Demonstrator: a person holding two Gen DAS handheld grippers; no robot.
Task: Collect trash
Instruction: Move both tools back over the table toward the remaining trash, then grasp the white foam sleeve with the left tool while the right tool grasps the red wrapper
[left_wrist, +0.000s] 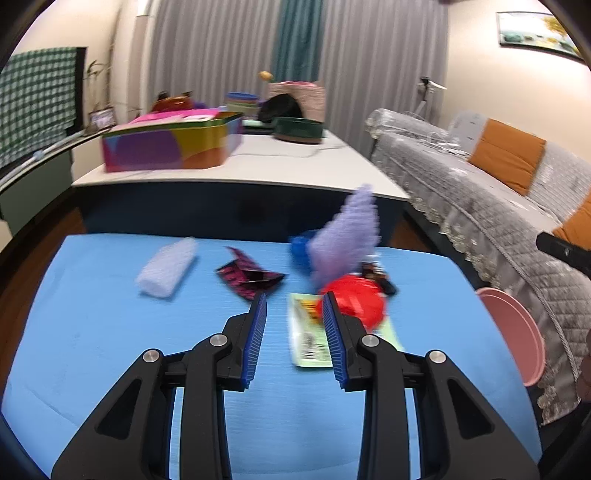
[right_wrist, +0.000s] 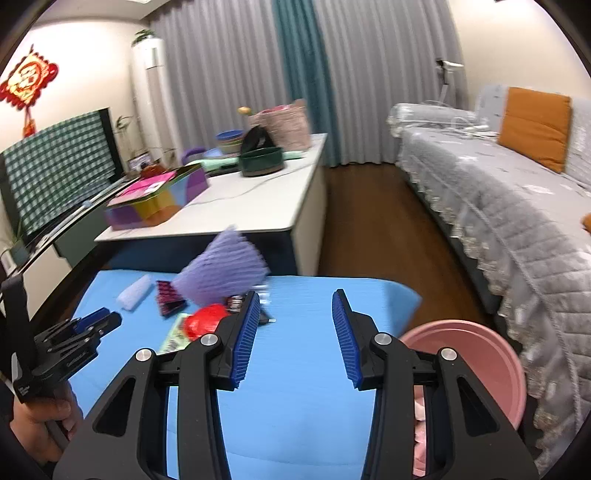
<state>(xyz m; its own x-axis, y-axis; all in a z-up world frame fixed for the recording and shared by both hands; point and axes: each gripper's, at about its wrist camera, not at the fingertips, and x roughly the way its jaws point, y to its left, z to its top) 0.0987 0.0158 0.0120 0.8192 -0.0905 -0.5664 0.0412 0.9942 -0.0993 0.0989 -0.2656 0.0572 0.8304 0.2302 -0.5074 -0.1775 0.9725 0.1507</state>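
Left gripper hangs part-spread and empty over the blue mat, lined up toward the trash cluster: red wrapper, green-white packet, dark pink-patterned wrapper. Right gripper, likewise spread on nothing, sits nearer the pink basin at the mat's edge, probably the drop point, so each hand covers one side.

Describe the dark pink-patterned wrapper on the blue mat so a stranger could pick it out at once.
Start at the blue mat in front of the white table. The wrapper lies near the mat's far edge, between the white foam roll and the pile around the red bag. It alone is black with magenta markings, crumpled and partly folded open.
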